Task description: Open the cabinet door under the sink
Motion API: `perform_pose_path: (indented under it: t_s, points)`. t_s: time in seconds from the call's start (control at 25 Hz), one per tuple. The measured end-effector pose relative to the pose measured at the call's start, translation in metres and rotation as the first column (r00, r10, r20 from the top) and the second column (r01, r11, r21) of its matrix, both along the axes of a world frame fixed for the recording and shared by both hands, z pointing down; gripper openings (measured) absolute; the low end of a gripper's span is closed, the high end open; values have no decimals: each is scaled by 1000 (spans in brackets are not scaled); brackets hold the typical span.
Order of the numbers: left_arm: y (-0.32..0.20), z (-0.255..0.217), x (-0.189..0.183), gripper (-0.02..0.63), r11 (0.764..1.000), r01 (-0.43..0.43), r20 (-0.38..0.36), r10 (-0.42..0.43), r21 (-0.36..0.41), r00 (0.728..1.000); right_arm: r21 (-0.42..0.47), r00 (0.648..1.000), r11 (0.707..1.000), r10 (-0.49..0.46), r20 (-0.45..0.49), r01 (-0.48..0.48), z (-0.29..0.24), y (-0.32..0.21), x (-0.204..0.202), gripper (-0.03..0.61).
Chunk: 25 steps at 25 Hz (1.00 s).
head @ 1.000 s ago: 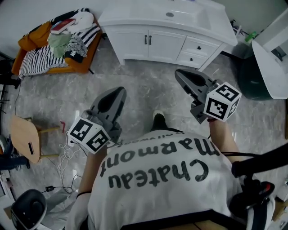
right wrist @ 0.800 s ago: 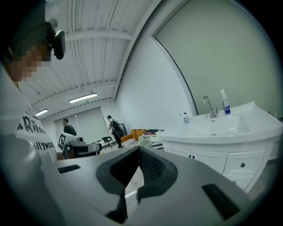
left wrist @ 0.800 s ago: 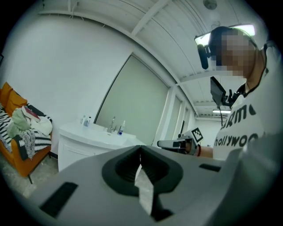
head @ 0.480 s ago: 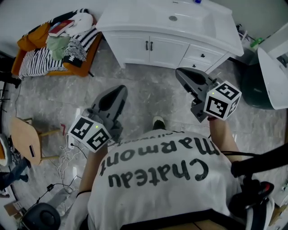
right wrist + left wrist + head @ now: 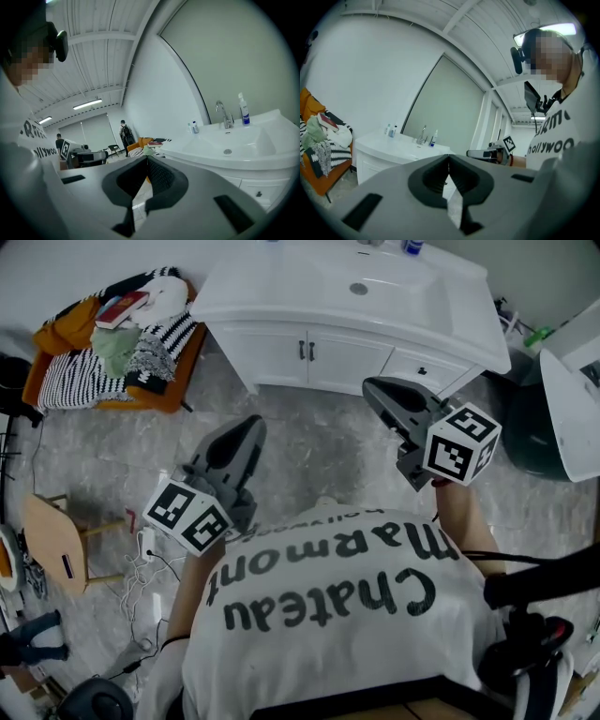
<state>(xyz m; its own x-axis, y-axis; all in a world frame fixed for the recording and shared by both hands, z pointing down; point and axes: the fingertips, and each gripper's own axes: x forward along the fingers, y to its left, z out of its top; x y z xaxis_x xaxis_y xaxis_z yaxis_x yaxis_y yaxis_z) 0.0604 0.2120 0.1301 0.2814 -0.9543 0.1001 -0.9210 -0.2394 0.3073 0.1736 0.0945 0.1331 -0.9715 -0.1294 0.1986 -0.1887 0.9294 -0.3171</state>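
Indoors, grey marbled floor, white vanity

Your left gripper sits left of centre in the head view, pointing toward the top of the frame, its jaws pressed together with nothing between them. Your right gripper is right of centre and a little higher, its jaws likewise closed and empty. Your left forearm and right forearm reach forward from the bottom of the frame.
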Motion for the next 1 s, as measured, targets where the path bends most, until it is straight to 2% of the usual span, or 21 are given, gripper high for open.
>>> perform_pose_path:
  t_s: [0.24, 0.4, 0.68, 1.0]
  points:
    - [-37, 2, -14, 8, 1000, 12, 2, -12, 14, 1000, 13, 1000, 1000, -10, -2, 10, 1, -38, -13, 9]
    - [-66, 4, -29, 8, 1000, 12, -16, -12, -2, 1000, 2, 1000, 1000, -11, -20, 11, 1, -66, -29, 9]
    - [-70, 5, -29, 8, 1000, 12, -10, -12, 9, 1000, 1, 999, 1000, -27, -17, 28, 6, -64, -33, 9]
    - [-68, 18, -24, 8, 999, -15, 8, 15, -33, 1000, -35, 1000, 999, -18, -13, 17, 24, -62, -33, 9]
